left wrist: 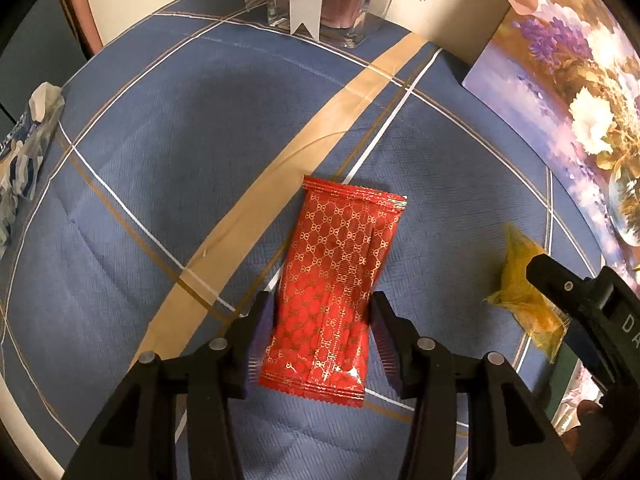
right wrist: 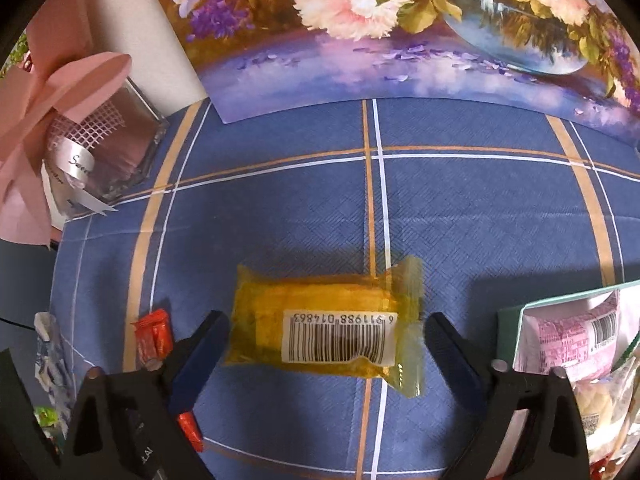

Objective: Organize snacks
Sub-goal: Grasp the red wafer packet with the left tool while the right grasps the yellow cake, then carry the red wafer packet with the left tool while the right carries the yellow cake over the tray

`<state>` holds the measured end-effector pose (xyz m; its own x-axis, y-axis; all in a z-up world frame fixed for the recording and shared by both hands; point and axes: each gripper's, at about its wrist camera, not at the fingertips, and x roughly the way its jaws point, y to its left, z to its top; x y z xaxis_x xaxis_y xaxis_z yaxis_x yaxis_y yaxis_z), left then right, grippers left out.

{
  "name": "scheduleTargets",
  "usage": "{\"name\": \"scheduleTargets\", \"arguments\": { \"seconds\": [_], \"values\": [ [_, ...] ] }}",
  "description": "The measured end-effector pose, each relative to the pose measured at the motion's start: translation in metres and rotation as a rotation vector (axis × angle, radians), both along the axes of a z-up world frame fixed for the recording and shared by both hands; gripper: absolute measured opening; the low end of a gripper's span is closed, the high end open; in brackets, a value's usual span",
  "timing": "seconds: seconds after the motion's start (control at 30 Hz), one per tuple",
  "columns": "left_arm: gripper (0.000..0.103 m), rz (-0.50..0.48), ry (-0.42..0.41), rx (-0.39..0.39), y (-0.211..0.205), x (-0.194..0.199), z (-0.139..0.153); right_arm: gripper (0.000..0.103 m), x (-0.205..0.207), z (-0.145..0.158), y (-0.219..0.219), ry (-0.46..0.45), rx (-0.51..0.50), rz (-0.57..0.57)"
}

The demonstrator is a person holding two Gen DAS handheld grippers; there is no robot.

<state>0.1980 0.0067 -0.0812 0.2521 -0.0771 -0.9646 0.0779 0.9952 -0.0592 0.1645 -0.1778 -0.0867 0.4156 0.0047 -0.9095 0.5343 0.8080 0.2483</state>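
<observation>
A red snack packet with a gold pattern lies on the blue checked tablecloth. My left gripper is closed on its lower part, both pads touching its sides. A yellow snack packet with a barcode lies on the cloth between the open fingers of my right gripper, not touched. The same yellow packet shows at the right in the left wrist view, with the right gripper's finger over it. The red packet shows at the left in the right wrist view.
A green-edged box at the right holds a pink packet and other snacks. A glass box with a pink bow stands at the back left. A flower painting leans at the back. A blue-white wrapper lies at the left edge.
</observation>
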Motion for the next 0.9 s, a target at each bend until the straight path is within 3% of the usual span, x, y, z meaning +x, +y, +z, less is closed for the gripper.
{"name": "scheduleTargets", "arguments": {
  "seconds": [0.17, 0.23, 0.33, 0.9],
  "values": [
    [0.054, -0.028, -0.022, 0.042, -0.012, -0.003, -0.003, 0.088, 0.001, 0.003, 0.003, -0.005, -0.022, 0.005],
    [0.054, -0.042, -0.03, 0.064, -0.017, -0.004, -0.004, 0.08, 0.0, 0.005, 0.005, -0.012, -0.038, 0.014],
    [0.05, -0.03, -0.024, 0.049, -0.017, -0.003, -0.003, 0.073, 0.0, 0.009, 0.007, -0.015, -0.052, 0.029],
    [0.048, -0.013, -0.008, -0.078, -0.003, -0.008, 0.022, 0.068, -0.031, 0.03, 0.008, -0.067, -0.031, 0.041]
  ]
}}
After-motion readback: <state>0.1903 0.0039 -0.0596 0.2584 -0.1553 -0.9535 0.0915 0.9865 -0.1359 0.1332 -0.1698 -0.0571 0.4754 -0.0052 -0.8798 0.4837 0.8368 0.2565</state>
